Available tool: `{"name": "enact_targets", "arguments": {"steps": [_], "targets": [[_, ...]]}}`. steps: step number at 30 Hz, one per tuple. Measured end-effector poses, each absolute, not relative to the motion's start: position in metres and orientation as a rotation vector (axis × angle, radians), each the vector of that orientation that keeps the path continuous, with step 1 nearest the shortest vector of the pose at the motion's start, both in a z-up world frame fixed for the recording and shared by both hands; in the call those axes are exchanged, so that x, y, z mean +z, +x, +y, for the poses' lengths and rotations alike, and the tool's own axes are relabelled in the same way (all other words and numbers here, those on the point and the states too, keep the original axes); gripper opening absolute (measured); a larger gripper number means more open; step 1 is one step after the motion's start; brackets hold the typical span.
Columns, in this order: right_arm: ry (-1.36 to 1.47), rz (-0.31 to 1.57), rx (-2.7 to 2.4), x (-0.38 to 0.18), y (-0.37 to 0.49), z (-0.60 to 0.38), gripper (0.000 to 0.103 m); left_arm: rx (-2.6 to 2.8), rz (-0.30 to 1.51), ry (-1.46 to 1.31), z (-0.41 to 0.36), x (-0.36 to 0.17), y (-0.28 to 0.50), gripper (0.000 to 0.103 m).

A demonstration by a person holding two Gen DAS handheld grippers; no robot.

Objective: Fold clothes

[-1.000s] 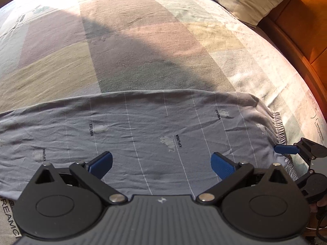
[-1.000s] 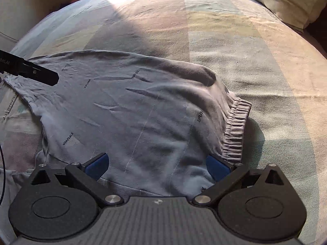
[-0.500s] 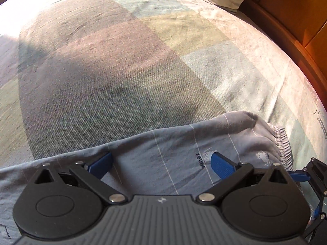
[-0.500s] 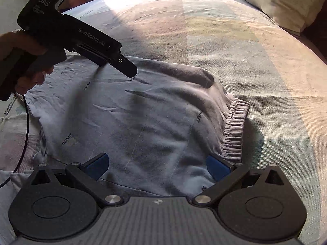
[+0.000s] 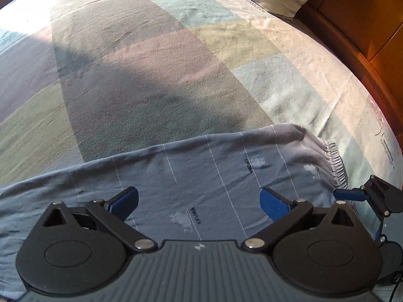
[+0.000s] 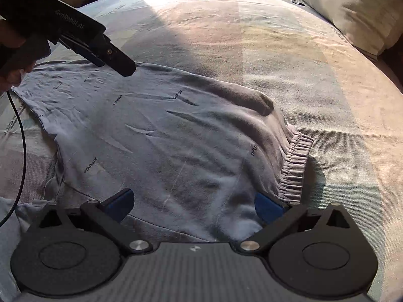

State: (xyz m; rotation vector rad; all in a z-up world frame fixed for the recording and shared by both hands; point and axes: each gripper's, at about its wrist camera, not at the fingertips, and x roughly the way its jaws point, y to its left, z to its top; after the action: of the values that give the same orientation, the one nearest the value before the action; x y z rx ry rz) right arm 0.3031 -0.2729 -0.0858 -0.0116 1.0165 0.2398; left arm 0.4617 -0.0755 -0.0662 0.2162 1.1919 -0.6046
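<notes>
Both tongs spread apart over the grey garment (image 6: 161, 151): right tongs (image 6: 192, 202) near its elastic waistband (image 6: 294, 166), left tongs (image 5: 199, 201) above its printed middle, perhaps not touching. Garment flat on the bed (image 6: 277, 58). Beyond the garment, a pillow (image 6: 352, 5).

Bed (image 6: 264, 58) with patchwork cover — grey shorts (image 6: 163, 138) spread flat, pillow (image 6: 352, 7) at head

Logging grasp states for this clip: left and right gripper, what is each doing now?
Left gripper: open, holding nothing, above the grey garment.
Right gripper: open, holding nothing, near the waistband.
</notes>
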Motion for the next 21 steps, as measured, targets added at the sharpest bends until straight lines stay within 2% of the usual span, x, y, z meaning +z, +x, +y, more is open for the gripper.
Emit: {"name": "enact_targets", "arguments": {"steps": [9, 15, 21], "targets": [[-0.122, 1.032, 0.271, -0.094, 0.276, -0.262, 0.103, -0.547, 1.225, 0.195, -0.059, -0.092, 0.452, 0.102], [-0.101, 0.987, 0.261, -0.071, 0.269, -0.266, 0.103, -0.608, 1.199, 0.238, -0.060, -0.064, 0.440, 0.102], [-0.097, 1.067, 0.232, -0.097, 0.277, -0.262, 0.103, -0.608, 1.193, 0.308, -0.052, -0.049, 0.420, 0.102]]}}
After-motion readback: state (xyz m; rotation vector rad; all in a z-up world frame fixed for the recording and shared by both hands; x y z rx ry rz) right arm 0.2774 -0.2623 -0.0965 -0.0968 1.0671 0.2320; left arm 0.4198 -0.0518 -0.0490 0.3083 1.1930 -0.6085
